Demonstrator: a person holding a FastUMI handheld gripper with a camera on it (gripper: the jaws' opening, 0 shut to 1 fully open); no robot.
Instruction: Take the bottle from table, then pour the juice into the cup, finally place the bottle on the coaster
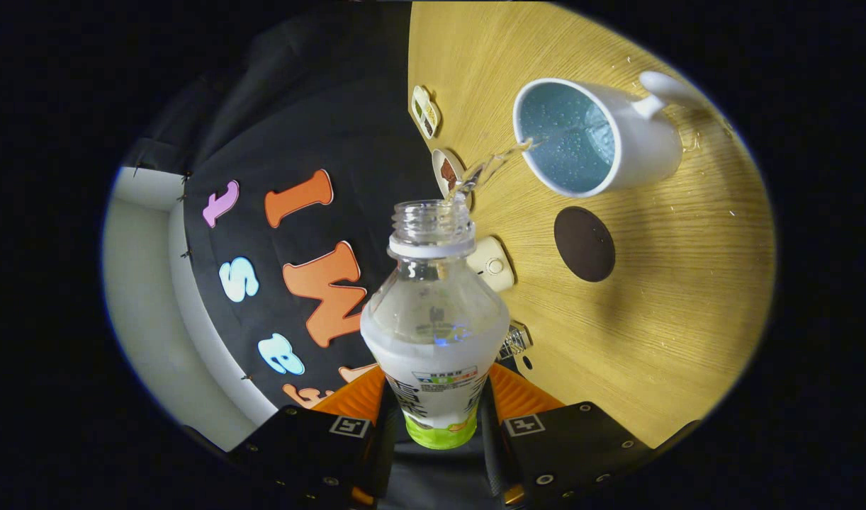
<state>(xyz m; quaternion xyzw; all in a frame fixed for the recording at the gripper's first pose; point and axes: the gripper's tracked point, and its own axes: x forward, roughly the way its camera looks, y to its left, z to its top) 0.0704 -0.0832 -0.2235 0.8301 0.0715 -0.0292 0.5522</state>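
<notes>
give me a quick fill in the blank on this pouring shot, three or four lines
1. The gripper has its jaws shut on the ____.
2. A clear stream runs from the bottle mouth into the white ____.
3. The dark round coaster on the wooden table has ____ standing on it.
4. The bottle's cap is ____.

Missing words: bottle; cup; nothing; off

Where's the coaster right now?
The dark round coaster lies bare on the wooden table, beside the white cup, beyond the bottle.
</notes>
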